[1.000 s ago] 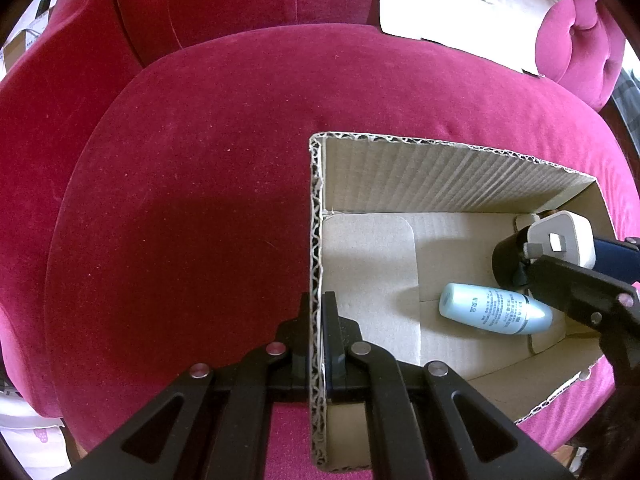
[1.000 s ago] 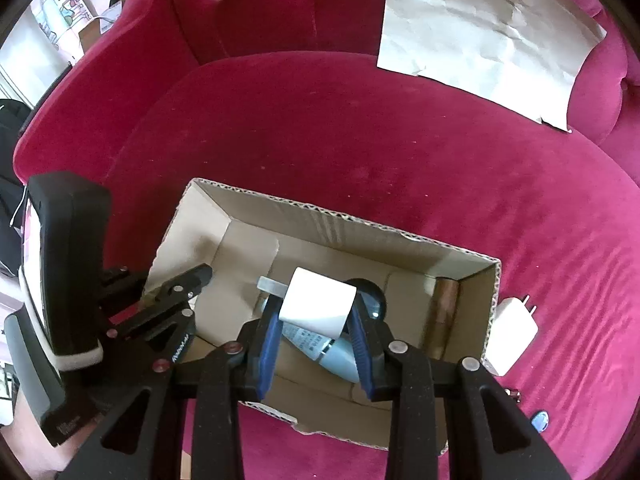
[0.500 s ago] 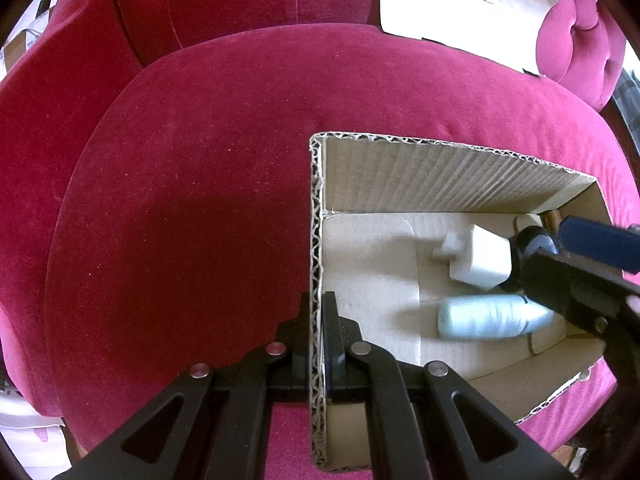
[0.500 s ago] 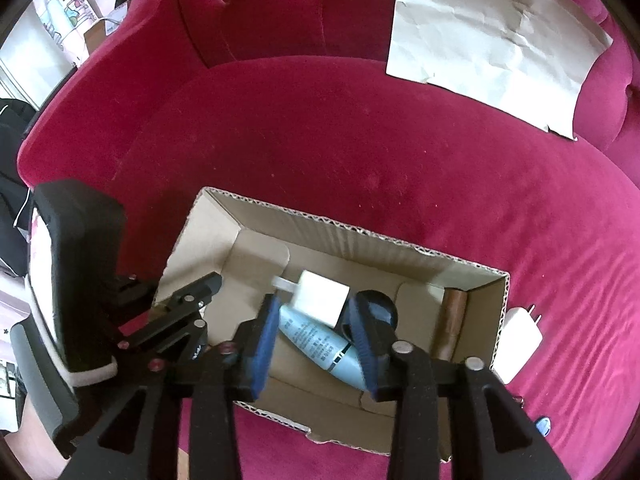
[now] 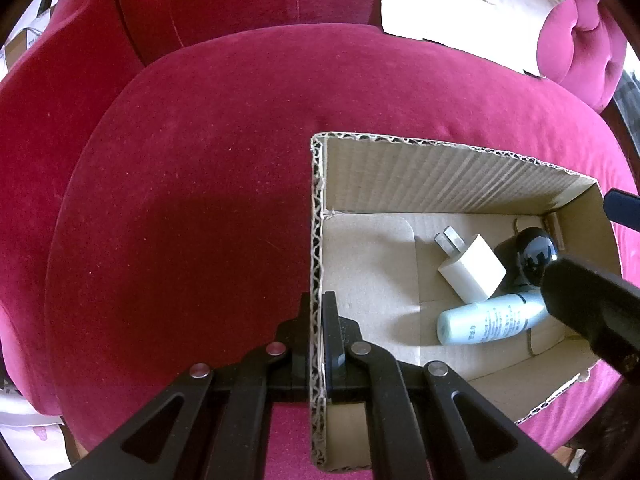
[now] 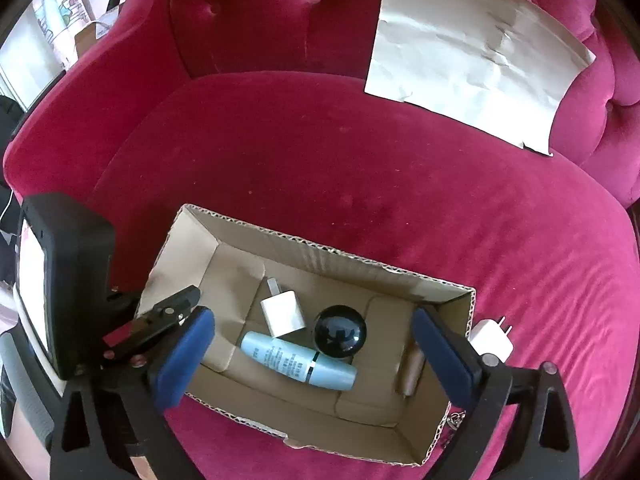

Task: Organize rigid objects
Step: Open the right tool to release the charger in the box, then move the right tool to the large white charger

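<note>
An open cardboard box sits on the red sofa seat. My left gripper is shut on the box's left wall and also shows in the right wrist view. My right gripper hangs over the box, its jaws opening wide with nothing pressed between them. One of its fingers shows at the right of the left wrist view. On the box floor lie a white charger cube, a black ball, a light blue bottle and a brown cylinder.
A second white charger lies on the cushion just outside the box's right wall. A creased paper sheet leans on the sofa back. The red velvet seat spreads to the left of the box.
My right gripper let go of the white charger cube, which dropped to the box floor beside the bottle and ball, and its jaws spread wide. The left gripper kept its hold.
</note>
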`<move>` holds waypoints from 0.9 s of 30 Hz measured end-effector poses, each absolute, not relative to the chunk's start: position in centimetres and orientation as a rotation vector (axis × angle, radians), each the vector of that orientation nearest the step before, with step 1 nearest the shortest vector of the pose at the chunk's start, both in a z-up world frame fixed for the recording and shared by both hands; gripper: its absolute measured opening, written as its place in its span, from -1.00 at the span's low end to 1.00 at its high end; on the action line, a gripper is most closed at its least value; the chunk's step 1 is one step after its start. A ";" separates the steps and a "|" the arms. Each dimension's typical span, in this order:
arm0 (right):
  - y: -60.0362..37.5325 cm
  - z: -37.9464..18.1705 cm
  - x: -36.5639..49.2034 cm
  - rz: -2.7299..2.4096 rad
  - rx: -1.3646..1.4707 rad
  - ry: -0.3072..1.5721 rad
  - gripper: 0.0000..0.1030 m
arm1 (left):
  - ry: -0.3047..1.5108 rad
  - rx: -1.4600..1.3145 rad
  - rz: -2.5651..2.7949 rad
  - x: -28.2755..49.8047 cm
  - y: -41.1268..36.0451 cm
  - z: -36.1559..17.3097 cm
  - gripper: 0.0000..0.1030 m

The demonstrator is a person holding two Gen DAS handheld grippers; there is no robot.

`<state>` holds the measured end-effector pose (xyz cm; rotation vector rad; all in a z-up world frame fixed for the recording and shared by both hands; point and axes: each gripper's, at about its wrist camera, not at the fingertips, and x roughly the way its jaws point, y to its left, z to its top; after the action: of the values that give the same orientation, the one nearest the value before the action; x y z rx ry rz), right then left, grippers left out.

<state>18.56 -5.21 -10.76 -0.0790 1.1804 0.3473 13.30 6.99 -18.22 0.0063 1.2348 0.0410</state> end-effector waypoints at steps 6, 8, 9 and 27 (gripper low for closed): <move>-5.4 -10.5 18.4 0.339 -0.095 1.169 0.99 | 1.236 0.008 0.041 13.3 7.0 -18.2 -0.94; -5.4 -10.4 18.3 0.339 -0.095 1.171 0.99 | 1.236 0.007 0.041 13.3 7.0 -18.2 -0.94; -5.6 -10.3 18.2 0.335 -0.092 1.170 0.99 | 1.237 0.005 0.042 13.3 7.1 -18.2 -0.94; -14.1 -8.3 18.7 0.231 -0.045 1.144 0.99 | 1.236 0.015 0.043 13.4 6.4 -18.0 -0.94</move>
<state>18.71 -14.10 -8.33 -0.0454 1.1439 0.2311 13.39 6.42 -18.00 0.0153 1.2356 0.0425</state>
